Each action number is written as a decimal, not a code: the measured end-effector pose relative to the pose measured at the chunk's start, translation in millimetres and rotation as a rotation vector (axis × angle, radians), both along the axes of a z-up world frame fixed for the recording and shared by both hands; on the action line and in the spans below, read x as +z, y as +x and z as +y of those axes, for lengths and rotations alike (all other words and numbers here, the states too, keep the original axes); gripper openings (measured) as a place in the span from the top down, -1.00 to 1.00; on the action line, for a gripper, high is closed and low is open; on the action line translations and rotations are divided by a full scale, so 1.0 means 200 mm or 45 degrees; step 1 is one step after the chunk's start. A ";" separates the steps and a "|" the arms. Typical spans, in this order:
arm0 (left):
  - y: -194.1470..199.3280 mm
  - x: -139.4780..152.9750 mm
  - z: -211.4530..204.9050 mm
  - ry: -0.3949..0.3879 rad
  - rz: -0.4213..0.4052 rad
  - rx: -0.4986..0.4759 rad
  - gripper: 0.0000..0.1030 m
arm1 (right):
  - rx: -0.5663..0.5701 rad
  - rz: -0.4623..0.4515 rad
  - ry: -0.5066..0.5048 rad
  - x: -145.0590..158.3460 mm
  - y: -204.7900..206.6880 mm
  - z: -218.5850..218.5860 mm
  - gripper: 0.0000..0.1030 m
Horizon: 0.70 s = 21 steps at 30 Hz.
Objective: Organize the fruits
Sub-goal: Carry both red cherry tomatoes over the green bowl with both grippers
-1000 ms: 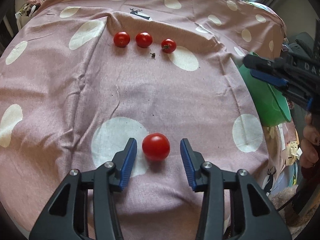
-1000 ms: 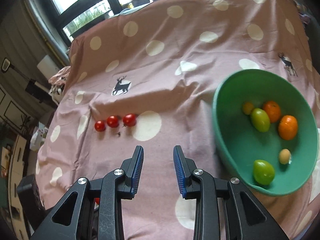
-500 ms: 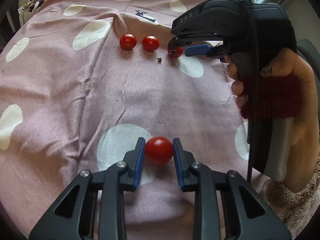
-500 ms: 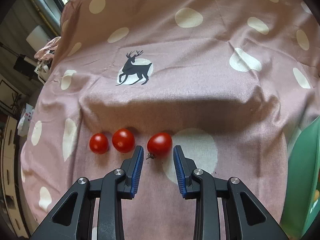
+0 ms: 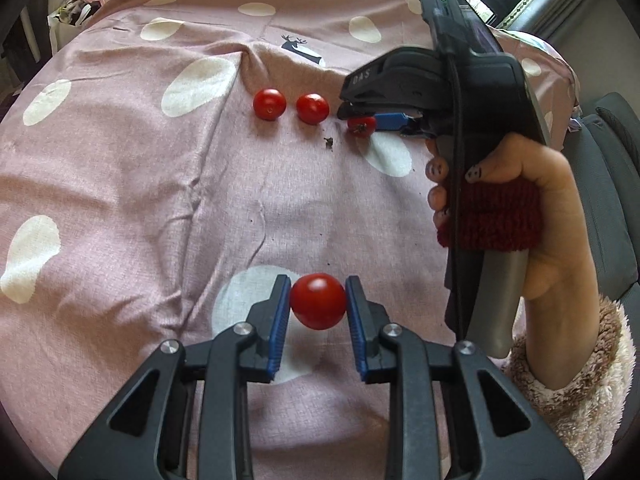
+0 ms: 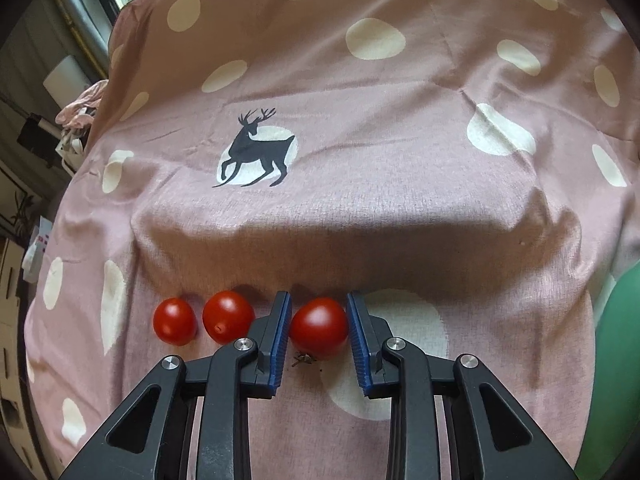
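Four red tomatoes lie on a pink cloth with pale spots. Nearest the left camera, one tomato sits between the blue pads of the left gripper, which press on both its sides over a pale spot of the cloth. Farther off, three tomatoes form a row: the left tomato, the middle tomato just beside it, and the right tomato. That right tomato is clamped between the pads of the right gripper, its stem end facing the camera, with a dry bit of stem on the cloth just below it. In the left view the right gripper reaches in from the right, held by a hand with a dark red band across it and a fluffy pink sleeve at the wrist. A black deer print marks the cloth beyond the row, and the edge of a green bowl shows at the far right of the right view.
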<state>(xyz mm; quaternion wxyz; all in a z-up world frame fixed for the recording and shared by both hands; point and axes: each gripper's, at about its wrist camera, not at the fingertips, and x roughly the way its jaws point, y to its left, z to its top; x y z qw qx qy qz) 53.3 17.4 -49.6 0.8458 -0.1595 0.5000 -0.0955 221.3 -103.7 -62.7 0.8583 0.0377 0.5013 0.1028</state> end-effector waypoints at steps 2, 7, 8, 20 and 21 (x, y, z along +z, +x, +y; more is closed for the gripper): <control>-0.01 0.01 0.01 -0.006 -0.007 0.012 0.48 | -0.008 -0.006 0.008 0.00 -0.01 -0.02 0.43; -0.03 0.03 0.00 0.001 -0.024 0.039 0.48 | -0.002 -0.027 0.052 0.05 -0.10 -0.09 0.43; -0.02 0.04 0.00 0.003 -0.029 0.041 0.48 | 0.001 -0.039 0.057 0.06 -0.12 -0.10 0.43; -0.07 0.13 -0.10 0.066 -0.139 0.039 0.47 | 0.034 -0.142 0.196 0.21 -0.51 -0.31 0.43; -0.08 0.14 -0.10 0.069 -0.157 0.041 0.47 | 0.024 -0.151 0.205 0.22 -0.55 -0.34 0.43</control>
